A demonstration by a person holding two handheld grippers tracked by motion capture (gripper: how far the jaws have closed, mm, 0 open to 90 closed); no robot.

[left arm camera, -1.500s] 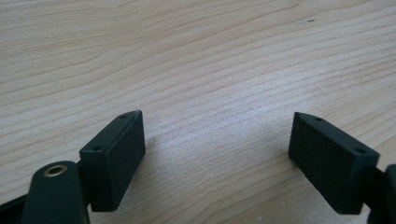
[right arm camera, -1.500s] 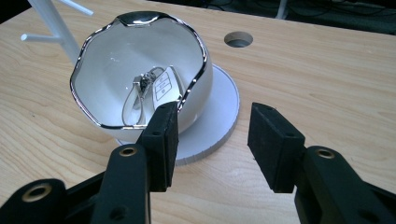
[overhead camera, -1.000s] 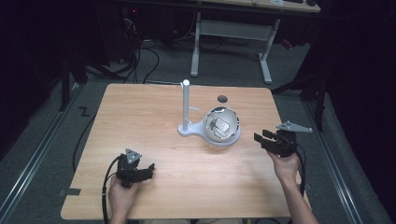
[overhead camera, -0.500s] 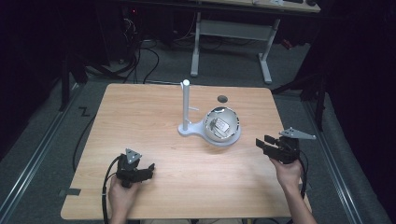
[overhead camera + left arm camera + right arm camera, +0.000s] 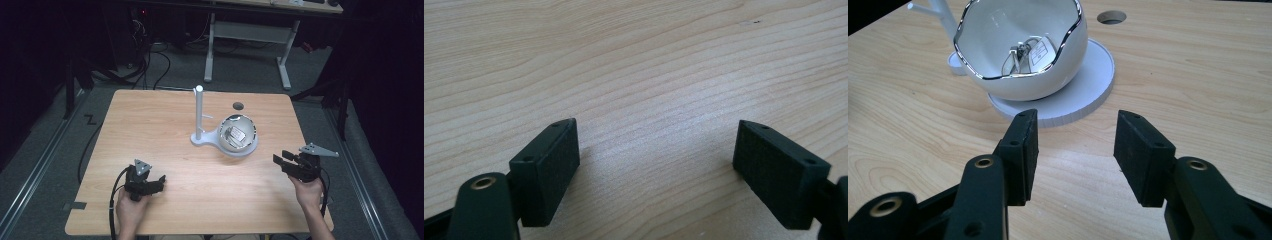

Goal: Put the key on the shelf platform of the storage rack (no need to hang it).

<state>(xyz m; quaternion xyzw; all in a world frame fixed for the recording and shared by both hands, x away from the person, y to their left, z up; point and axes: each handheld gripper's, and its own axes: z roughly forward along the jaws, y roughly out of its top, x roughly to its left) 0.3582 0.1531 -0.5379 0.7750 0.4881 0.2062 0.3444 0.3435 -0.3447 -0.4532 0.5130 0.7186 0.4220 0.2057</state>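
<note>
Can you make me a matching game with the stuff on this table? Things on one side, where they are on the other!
Things:
1. white bowl
2. keys
3. white post
4. right tool

Places or states:
A. inside the bowl
B. open, holding nothing
C. on a round white base
D. upright, left of the bowl in the high view

Pairs: 1-C, 2-A, 3-D, 4-B
</note>
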